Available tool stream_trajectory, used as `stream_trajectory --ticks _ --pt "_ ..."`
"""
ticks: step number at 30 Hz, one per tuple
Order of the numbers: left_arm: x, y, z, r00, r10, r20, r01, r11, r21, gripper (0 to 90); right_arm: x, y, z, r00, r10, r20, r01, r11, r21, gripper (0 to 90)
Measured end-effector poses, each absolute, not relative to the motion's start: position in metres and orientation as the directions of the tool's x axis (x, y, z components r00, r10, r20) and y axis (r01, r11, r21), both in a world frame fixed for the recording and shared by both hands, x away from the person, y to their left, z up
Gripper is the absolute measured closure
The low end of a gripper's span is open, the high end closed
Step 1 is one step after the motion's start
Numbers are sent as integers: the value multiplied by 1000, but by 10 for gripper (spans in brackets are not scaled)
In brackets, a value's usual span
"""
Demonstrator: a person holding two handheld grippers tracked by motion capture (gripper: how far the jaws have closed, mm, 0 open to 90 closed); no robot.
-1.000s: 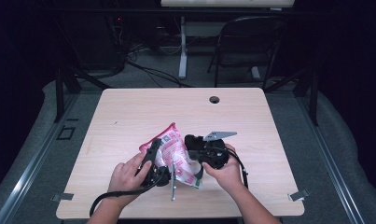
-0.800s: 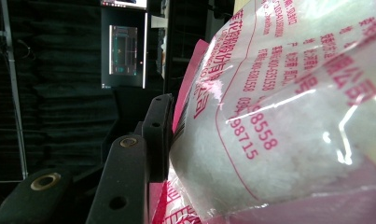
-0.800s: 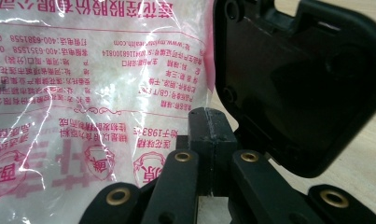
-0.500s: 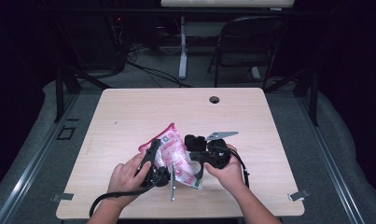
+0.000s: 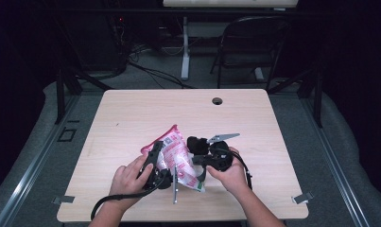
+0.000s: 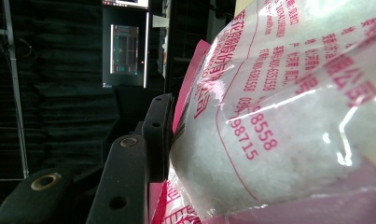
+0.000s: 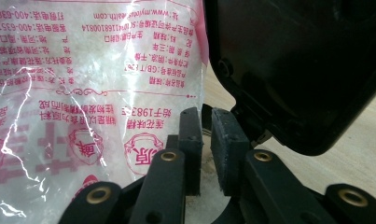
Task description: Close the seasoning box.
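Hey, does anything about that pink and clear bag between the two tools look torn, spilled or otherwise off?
Nothing looks torn or spilled. The bag is crumpled and tilted, propped off the table rather than lying flat. The left tool presses its side; the right tool has just been opening, with only a narrow gap at the bag's edge.

A light wooden table bears the pink-printed bag.

Both forearms come in from the near edge of the table, and the hands sit close together. The left hand holds the left gripper, pointing away from the person, jaws partly apart. The right hand holds the right gripper, pointing toward the left one. Its jaws have just been opening, with a thin gap between the pads.
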State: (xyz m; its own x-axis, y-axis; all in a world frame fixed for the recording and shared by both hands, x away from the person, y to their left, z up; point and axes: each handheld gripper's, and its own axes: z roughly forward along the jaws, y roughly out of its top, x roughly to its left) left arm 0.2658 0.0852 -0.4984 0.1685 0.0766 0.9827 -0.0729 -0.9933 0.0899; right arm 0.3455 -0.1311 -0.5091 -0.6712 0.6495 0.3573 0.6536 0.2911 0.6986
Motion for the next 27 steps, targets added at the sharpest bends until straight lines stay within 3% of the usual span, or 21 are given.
stream_trajectory --ticks 5,27 --pt "266 85 -498 166 75 983 -74 -993 88 620 346 -131 -509 -677 644 357 654 303 694 900" --pt "267 82 -497 158 59 986 -84 -994 73 620 360 -124 -500 -715 612 338 660 431 616 900"
